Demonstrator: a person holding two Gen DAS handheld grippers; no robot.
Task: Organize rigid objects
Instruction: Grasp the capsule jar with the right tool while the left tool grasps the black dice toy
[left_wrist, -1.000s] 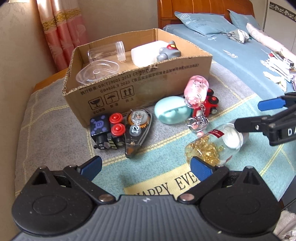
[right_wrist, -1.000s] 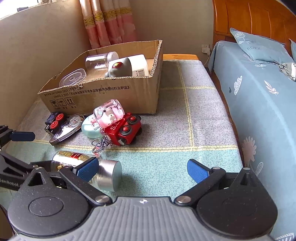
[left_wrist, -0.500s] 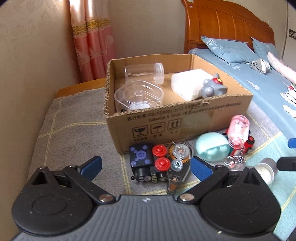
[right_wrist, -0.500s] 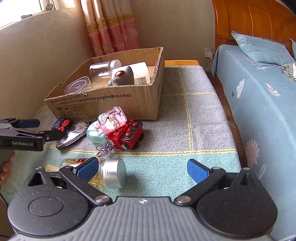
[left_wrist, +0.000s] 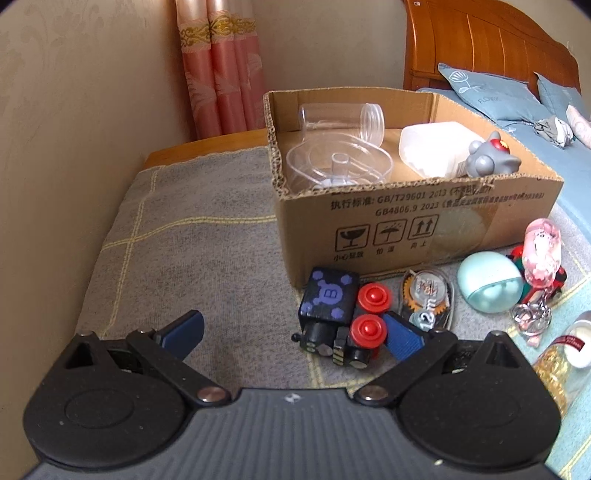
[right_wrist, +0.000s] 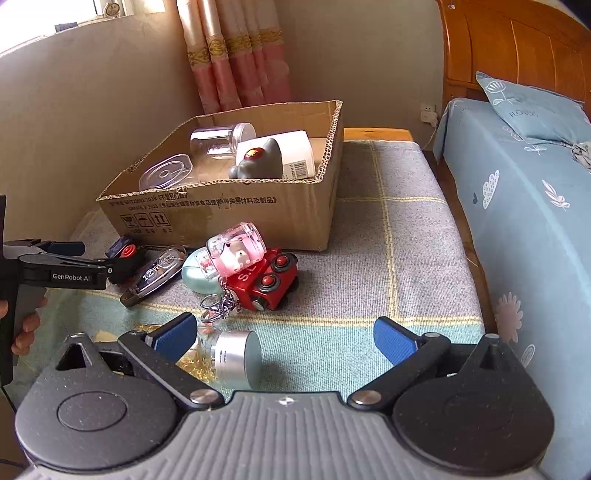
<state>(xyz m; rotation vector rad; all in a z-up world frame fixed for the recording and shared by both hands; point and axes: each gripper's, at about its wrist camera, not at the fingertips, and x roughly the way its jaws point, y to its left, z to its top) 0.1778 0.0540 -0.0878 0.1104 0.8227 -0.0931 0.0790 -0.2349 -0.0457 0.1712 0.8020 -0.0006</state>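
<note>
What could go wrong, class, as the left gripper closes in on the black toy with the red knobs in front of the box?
1. The left gripper is open, with its right finger beside the black toy and close to the tape dispenser; closing may catch or shove the dispenser.
2. The toy is irregular, with round red knobs, so it might twist out of the grip.
3. The cardboard box already holds a clear jar and lid; a dropped toy could knock them.

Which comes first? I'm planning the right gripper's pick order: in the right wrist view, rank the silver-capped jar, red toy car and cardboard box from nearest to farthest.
1. Silver-capped jar: lying by the right gripper's left finger.
2. Red toy car: mid-mat, ahead.
3. Cardboard box: farthest, behind the car.
</note>
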